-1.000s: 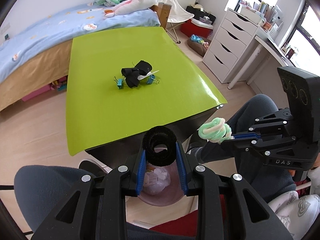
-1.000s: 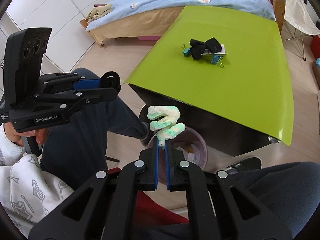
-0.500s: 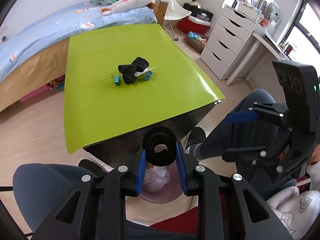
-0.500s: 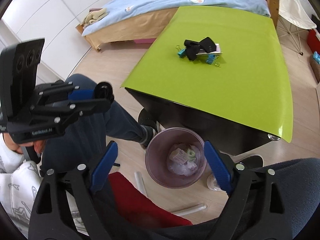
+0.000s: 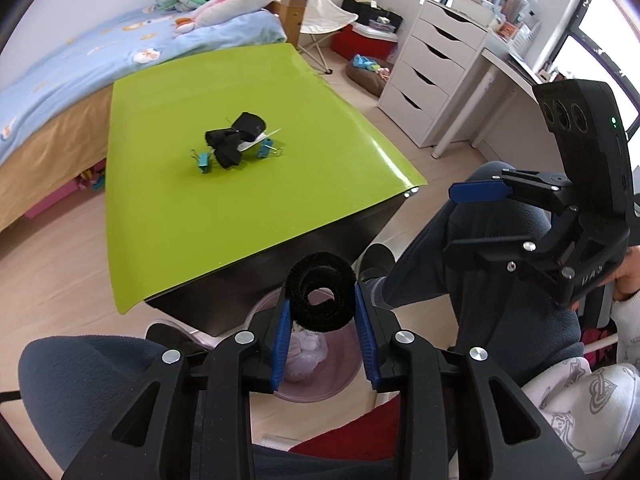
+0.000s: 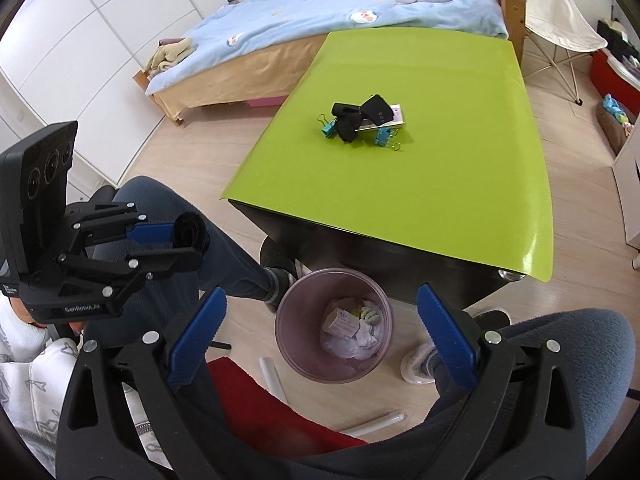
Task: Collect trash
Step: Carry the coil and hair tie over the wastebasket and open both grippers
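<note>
since a second ago my right gripper (image 6: 320, 336) has spread wide and stands empty, and the green-and-white fuzzy twist (image 6: 370, 314) now lies in the translucent purple waste bin (image 6: 290, 356) on the floor. my left gripper (image 5: 322, 334) is clenched on the coiled black hook-and-loop strap (image 5: 322, 294), with the bin at six o'clock under it. i'd centre over the rim before parting the fingers, so the springy coil drops straight in.
</note>
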Tool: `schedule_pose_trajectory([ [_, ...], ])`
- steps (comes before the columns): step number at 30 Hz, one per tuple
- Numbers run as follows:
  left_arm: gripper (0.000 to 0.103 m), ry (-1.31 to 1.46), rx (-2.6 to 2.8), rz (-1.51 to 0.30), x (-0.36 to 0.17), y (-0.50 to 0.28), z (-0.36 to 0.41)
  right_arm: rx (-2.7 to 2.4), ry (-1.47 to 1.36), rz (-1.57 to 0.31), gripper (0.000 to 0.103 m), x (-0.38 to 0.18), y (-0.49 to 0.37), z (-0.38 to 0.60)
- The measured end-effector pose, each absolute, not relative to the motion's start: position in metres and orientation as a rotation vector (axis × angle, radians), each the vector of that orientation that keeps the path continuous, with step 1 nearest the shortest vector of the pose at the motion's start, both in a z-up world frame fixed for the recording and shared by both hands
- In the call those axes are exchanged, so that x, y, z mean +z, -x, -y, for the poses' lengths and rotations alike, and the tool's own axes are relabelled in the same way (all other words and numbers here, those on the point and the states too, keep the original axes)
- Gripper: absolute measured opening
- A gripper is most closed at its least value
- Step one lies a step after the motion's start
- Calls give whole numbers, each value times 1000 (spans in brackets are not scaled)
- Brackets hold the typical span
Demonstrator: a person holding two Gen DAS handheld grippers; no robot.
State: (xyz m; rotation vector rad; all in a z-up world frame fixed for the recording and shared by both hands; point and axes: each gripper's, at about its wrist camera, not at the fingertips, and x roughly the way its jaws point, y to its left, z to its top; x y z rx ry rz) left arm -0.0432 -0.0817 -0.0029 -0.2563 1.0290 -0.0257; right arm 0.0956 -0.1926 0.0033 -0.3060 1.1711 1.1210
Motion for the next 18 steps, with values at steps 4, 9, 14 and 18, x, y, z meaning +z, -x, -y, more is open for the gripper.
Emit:
schedule_pose_trajectory([
  [4,58,259,-22,-1038,-7,41,83,1113,295,-1168,95,4,-97,197],
  [9,88,289,6,-1020,-8,42,77,1110,281,-1160,97,6,-98,200],
  [14,95,305,54,-1015,-10,43,69,1112,276,-1159,99,5,-98,200],
  [18,95,296,98,-1006,-10,43,64,1118,285,-1159,99,3,-97,198],
])
